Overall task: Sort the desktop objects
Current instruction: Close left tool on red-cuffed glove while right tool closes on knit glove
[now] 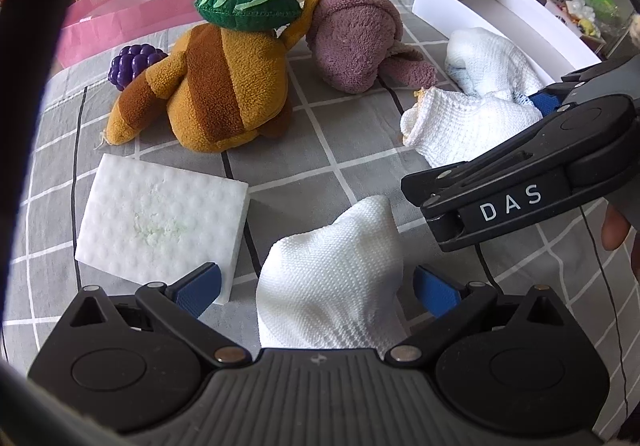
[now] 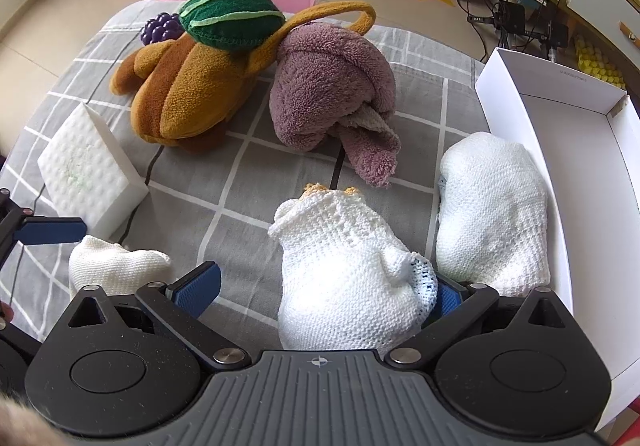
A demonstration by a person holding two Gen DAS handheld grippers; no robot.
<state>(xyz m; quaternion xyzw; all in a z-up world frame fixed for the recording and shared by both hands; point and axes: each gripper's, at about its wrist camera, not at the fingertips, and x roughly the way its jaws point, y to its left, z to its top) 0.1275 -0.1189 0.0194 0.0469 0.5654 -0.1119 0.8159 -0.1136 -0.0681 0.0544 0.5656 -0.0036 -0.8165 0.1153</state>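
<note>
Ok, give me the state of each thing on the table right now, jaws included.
left gripper: jaws open around a white sock.
right gripper: jaws open around a knitted sock.
third white sock: lying beside the white box.
white box: open, nothing seen inside.
purple towel: bundled.
plush toy: lying down.
sponge: flat.

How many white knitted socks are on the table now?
3. One sock lies between the left claw fingers, one between the right claw fingers, one beside the white box. Others may be hidden.

Grey white-checked cloth (image 1: 320, 149), mauve towel (image 1: 356, 41)
</note>
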